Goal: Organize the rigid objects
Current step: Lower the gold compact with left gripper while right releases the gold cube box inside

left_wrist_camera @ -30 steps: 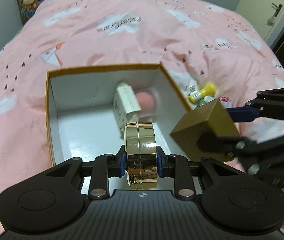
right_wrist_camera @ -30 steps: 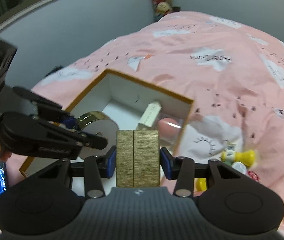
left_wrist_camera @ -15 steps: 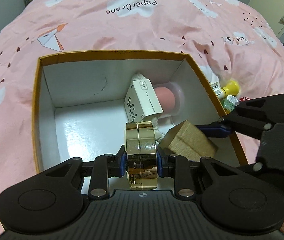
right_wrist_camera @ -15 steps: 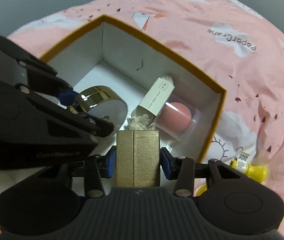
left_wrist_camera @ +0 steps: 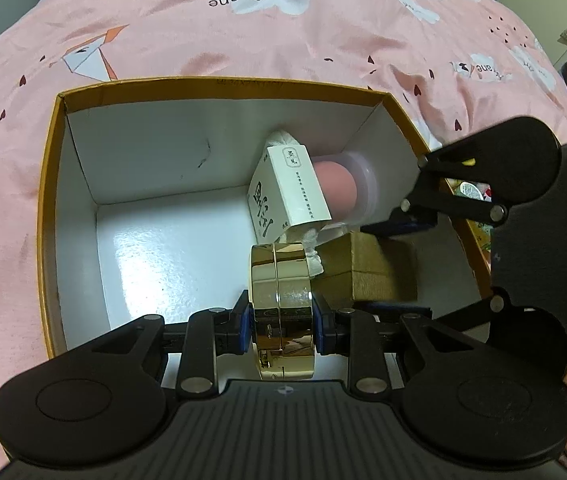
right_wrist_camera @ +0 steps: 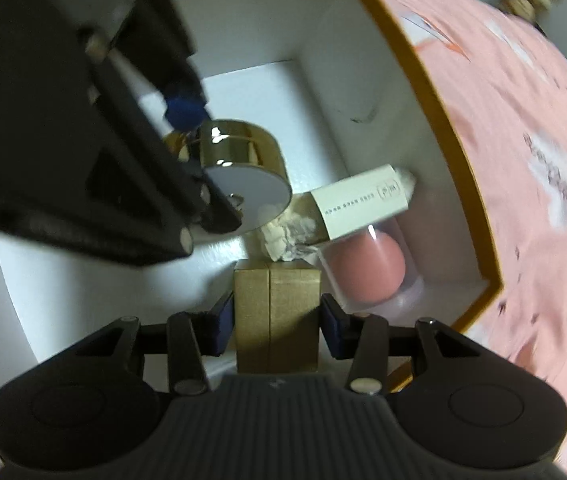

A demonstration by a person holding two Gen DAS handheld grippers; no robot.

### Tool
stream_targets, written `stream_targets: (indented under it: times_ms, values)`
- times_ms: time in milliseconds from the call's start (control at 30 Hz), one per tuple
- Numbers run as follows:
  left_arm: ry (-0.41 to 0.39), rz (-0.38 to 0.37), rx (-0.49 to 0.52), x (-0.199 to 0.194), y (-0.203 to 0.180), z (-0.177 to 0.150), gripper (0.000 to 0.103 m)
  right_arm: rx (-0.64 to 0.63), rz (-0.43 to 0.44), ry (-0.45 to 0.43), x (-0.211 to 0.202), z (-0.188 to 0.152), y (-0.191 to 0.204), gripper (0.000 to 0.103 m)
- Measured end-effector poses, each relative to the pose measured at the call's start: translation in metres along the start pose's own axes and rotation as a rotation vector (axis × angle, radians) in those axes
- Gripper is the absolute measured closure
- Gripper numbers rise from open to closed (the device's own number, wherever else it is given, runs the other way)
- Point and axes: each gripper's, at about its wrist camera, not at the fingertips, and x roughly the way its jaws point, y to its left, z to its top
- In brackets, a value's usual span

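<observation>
An open box with white inside walls and an orange rim (left_wrist_camera: 47, 184) lies on the pink bed; it also shows in the right wrist view (right_wrist_camera: 407, 64). My left gripper (left_wrist_camera: 281, 316) is shut on a round gold case (left_wrist_camera: 279, 280), held on edge low inside the box. My right gripper (right_wrist_camera: 277, 316) is shut on a tan cardboard box (right_wrist_camera: 277, 312), held low in the box's right part beside the gold case (right_wrist_camera: 239, 168). In the left wrist view the tan box (left_wrist_camera: 367, 264) sits just right of the gold case.
Inside the box lie a white carton (left_wrist_camera: 287, 188) with crumpled paper and a clear tube holding a pink ball (left_wrist_camera: 339, 188), against the far right wall. Small bottles (left_wrist_camera: 467, 192) lie on the bedspread (left_wrist_camera: 243, 32) outside the box's right wall.
Both grippers have moved down and forward into the box with their objects. The tan box went from above the right rim to low inside the box.
</observation>
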Motion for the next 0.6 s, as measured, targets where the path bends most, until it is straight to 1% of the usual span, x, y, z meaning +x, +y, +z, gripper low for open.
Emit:
stream_targets:
  times_ms: [100,267,367,467,600]
  values:
    - [0.007,0.000,0.003,0.002,-0.001,0.001,0.071,-0.051,-0.021,0.012,0.001,0.001,0.003,0.056]
    - [0.023,-0.011,-0.009,0.006,0.000,0.004,0.071,-0.084,-0.059,0.004,-0.004,-0.003,0.006,0.055]
    - [0.026,-0.016,-0.015,0.007,0.001,0.005,0.071,-0.088,-0.117,0.015,-0.002,-0.005,0.007,0.056]
    - [0.027,-0.020,-0.027,0.008,0.000,0.005,0.071,-0.107,-0.136,0.016,0.002,-0.010,0.009,0.058]
    - [0.036,-0.018,-0.035,0.009,0.000,0.003,0.071,-0.126,-0.197,-0.011,0.007,-0.015,0.024,0.057]
